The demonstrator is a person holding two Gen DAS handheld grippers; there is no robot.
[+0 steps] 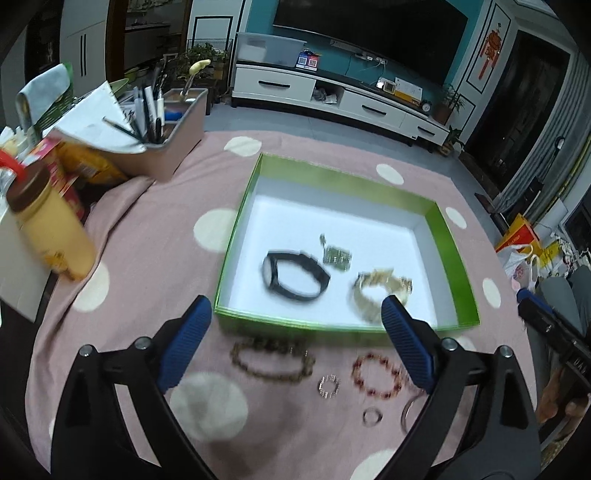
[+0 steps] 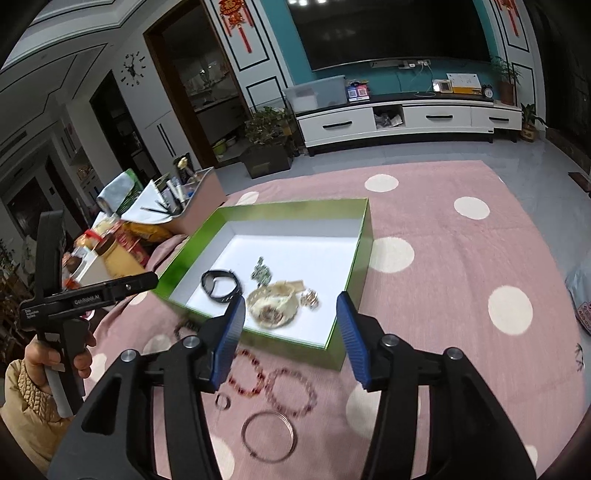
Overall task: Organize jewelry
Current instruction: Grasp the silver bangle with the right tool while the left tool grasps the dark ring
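Left wrist view first: my left gripper (image 1: 297,334) has its jaws spread wide with nothing between them, hanging just short of the near wall of the green box (image 1: 255,177). Already inside are the black watch (image 1: 293,275), a little sparkly green piece (image 1: 336,255) and a pale gold band (image 1: 380,291). What's still loose lies below my jaws on the bench, on my side of the box: a brown bead bracelet (image 1: 273,358) almost dead centre, its long axis running side to side across my jaws, then a small beaded ring (image 1: 328,386), a red bead bracelet (image 1: 376,374) and a plain ring (image 1: 372,416) towards the right. I reckon the brown one is the left's job, since it sits nearest. Right wrist view: my right gripper (image 2: 291,339) is also released, jaws about half apart and empty. The red bracelet (image 2: 246,374) is down by my left finger, a purple bead bracelet (image 2: 293,391) lies between the jaws but lower, and a thin silver bangle (image 2: 268,436) is closest to the camera. A hand (image 2: 55,360) holds the other tool off to the left. The bench wears a soft pink cloth with cream dots (image 2: 461,236), so the beads should sink in a bit. Living room behind, big TV (image 2: 388,33) on a teal wall over a white cabinet (image 2: 406,120), desk clutter at the far left. Everything's a bit motion-blurred.
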